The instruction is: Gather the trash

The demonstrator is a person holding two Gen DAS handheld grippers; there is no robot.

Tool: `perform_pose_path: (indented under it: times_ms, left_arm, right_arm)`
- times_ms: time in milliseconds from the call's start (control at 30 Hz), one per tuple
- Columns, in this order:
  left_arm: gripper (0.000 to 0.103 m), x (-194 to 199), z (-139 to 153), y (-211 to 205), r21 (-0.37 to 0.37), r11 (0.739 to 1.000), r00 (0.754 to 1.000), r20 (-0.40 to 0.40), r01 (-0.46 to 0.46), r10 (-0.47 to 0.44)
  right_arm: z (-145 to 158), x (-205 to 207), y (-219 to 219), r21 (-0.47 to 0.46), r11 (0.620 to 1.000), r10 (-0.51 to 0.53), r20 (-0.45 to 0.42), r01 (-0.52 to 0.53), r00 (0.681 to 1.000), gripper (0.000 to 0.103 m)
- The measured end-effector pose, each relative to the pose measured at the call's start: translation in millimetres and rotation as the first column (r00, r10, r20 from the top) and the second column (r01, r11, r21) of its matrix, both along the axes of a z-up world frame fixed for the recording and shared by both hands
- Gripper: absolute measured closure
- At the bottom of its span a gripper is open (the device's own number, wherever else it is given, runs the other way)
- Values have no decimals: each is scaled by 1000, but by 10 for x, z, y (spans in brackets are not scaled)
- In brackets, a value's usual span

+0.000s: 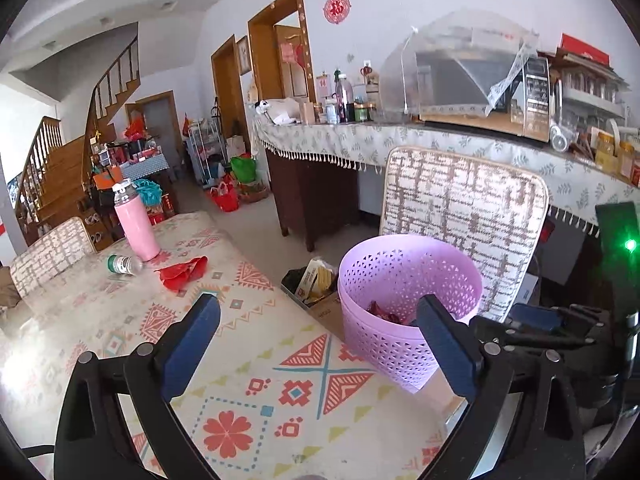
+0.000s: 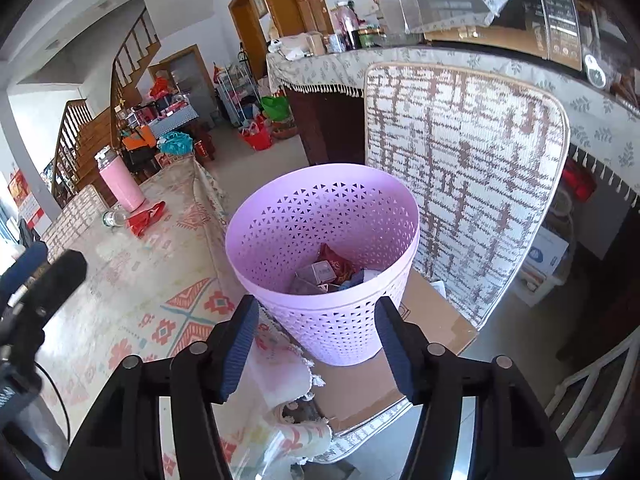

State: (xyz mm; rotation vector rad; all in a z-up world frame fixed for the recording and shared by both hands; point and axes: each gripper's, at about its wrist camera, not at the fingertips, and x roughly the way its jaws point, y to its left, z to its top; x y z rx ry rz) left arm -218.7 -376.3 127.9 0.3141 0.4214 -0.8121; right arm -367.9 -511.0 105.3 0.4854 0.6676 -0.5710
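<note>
Left gripper [image 1: 320,328] spread wide, nothing between the pads. Right gripper [image 2: 314,334] parted too, empty, poised just above the near rim of the lilac basket [image 2: 280,204]. Inside, below the fingertips: red wrappers and paper scraps, so partly done. Well beyond the left fingers, on the table: red wrapper [image 1: 182,274] and toppled small bottle [image 1: 122,265], beside a pink flask [image 1: 135,226]; by the look of it, still to collect.

Lighting: bright daylight, entering from the left of both views; white glare washes out the near-left bench [image 1: 24,360] cloth and the far-left opening. Shadows: soft, faint. Colour: pale, slightly washed. Distortion: strong fisheye bowing of the stair rail [image 1: 40,152] and door frames; black vignette at all corners. Focus: centre sharp; softening toward edges. Point source: green indicator lamp [image 1: 631,245], flaring.
</note>
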Motion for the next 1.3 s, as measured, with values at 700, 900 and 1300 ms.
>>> perform_pose_path:
  times_ms: [700, 900, 1300]
  left_arm:
    - [4, -276, -315, 333, 78, 996, 991, -124, -31, 40]
    - [4, -385, -353, 351, 92, 996, 990, -141, 2, 11]
    - [4, -454, -381, 354, 103, 994, 983, -181, 40, -21]
  right_arm:
    - [96, -457, 487, -118, 992, -45, -16, 42, 999, 31]
    - [110, -533, 581, -144, 989, -46, -19, 43, 999, 31]
    - [163, -646, 646, -170, 984, -63, -13, 60, 998, 29]
